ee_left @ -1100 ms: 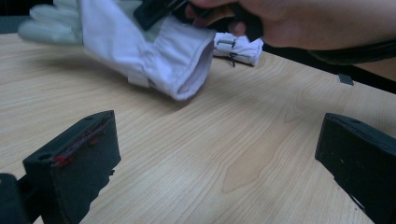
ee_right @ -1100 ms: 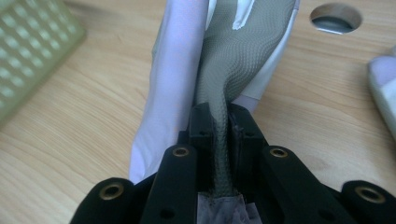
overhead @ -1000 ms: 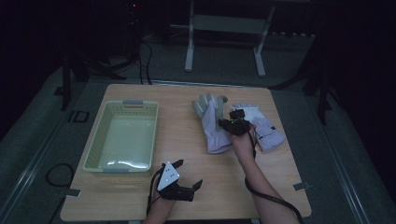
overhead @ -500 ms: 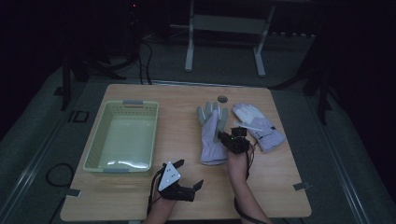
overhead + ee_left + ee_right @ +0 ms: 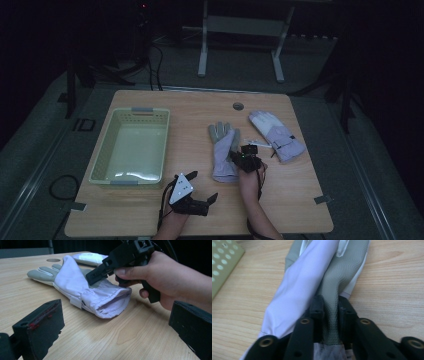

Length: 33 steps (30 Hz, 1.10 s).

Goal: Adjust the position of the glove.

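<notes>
Basket (image 5: 131, 146) of pale green plastic sits farthest left on the table (image 5: 295, 190), well apart from both pairs of jaws. Next comes the left gripper (image 5: 200, 192), near the table's front edge — its jaws spread wide with nothing between them, aimed at the cuff of the near glove (image 5: 82, 290). That lavender glove with grey palm lies flat, fingers pointing away. The right gripper (image 5: 239, 156) has a fold of its grey palm fabric between its jaws, which have just been opening slightly. Beyond those jaws to the right lies the second glove (image 5: 276, 135) — untouched.
</notes>
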{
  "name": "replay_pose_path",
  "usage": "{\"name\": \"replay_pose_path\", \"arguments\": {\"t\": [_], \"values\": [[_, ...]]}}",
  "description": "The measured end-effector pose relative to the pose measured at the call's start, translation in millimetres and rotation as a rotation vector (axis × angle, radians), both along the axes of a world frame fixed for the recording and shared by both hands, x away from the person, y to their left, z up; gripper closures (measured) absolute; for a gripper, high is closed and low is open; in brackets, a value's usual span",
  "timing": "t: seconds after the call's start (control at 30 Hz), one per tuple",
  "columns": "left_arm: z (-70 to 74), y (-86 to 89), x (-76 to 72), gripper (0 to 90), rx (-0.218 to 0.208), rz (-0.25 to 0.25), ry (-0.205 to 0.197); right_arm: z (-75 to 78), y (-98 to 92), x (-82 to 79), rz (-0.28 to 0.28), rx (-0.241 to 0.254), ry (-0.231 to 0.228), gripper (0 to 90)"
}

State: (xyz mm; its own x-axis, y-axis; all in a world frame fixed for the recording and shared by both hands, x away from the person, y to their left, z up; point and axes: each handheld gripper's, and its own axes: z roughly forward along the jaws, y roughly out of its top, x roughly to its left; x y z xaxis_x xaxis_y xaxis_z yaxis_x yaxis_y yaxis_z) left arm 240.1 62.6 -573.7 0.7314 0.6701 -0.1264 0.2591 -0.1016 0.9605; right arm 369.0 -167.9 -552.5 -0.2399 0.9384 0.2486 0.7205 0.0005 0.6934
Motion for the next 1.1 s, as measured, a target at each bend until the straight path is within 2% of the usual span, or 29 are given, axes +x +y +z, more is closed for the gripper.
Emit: {"name": "replay_pose_path", "arguments": {"t": [0.1,0.17,0.37,0.47,0.57,0.7,0.77,0.9,0.97,1.03,1.1], "values": [[0.0,-0.1,0.0,0.0,0.000,0.001,0.000,-0.4,2.6,-0.6,0.001,-0.021,-0.012,63.0],[0.0,0.0,0.0,0.0,0.000,0.001,0.000,1.6,4.8,-1.2,0.010,-0.052,-0.022,56.4],[-0.1,0.0,0.1,0.0,-0.002,0.000,0.000,14.5,3.2,-7.5,0.046,-0.086,-0.091,48.6],[0.0,0.1,0.0,0.0,0.000,0.000,0.001,26.3,0.5,-9.3,0.087,-0.112,-0.131,44.5],[0.0,0.1,0.2,0.0,-0.001,0.001,0.002,36.5,-6.5,-8.6,0.139,-0.104,-0.146,38.7],[-0.1,0.3,0.3,0.0,-0.003,0.002,0.004,45.6,-22.7,-4.2,0.201,-0.066,-0.139,43.5],[0.0,0.2,0.2,0.0,-0.002,0.002,0.004,49.0,-31.4,-1.9,0.237,-0.065,-0.150,46.1],[0.0,0.2,0.4,0.0,-0.003,0.005,0.006,55.3,-51.8,3.6,0.268,-0.094,-0.177,49.7],[-0.1,0.3,0.5,0.0,-0.004,0.006,0.007,58.3,-63.0,6.9,0.272,-0.112,-0.190,52.1],[-0.1,0.2,0.5,0.0,-0.004,0.007,0.006,61.0,-76.3,11.6,0.263,-0.155,-0.197,54.2],[-0.1,-0.2,0.4,0.0,-0.006,0.008,0.006,63.1,-89.7,15.8,0.258,-0.164,-0.196,55.9]]}}
